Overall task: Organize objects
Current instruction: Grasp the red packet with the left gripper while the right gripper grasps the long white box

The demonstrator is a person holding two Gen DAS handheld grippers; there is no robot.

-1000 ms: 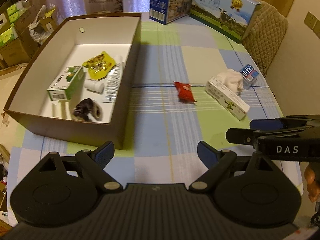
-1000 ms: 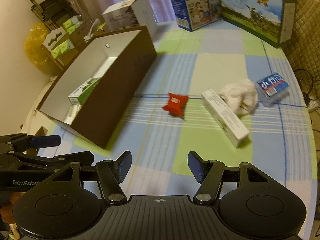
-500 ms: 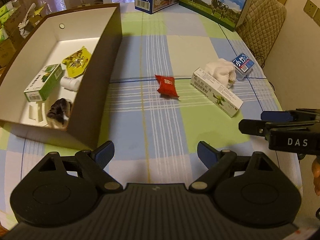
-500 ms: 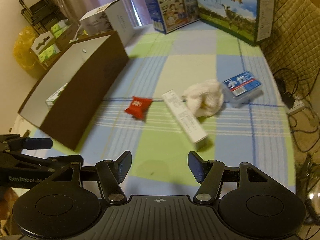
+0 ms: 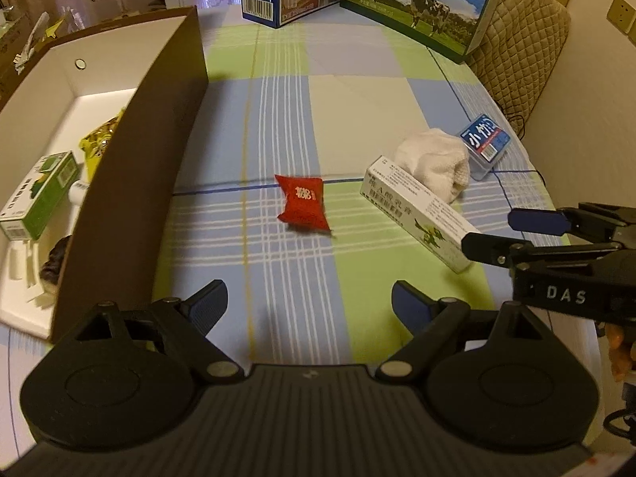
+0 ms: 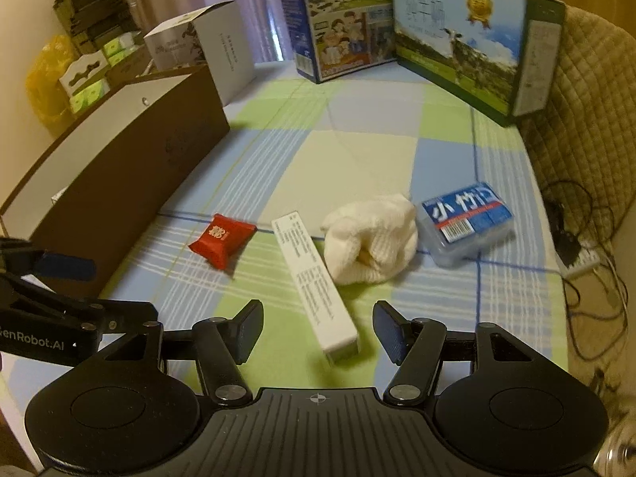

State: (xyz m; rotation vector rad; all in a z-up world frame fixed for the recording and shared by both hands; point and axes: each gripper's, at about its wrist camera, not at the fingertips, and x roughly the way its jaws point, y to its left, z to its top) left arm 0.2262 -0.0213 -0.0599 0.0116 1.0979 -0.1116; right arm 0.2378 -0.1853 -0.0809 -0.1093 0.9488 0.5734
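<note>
— What is on the bench?

— A red packet lies in the middle. Right of it is a long white box, touching a white sock. A blue pack sits just right of the sock.

— And the big box?

— It is on the left. It is brown outside and white inside. A green carton and a yellow pouch lie in it.

— What are the grippers doing?

— The left gripper is wide and holds nothing. The red packet is far in front of it. The right gripper is wide and holds nothing too. The near end of the long white box lies between its fingers.
</note>
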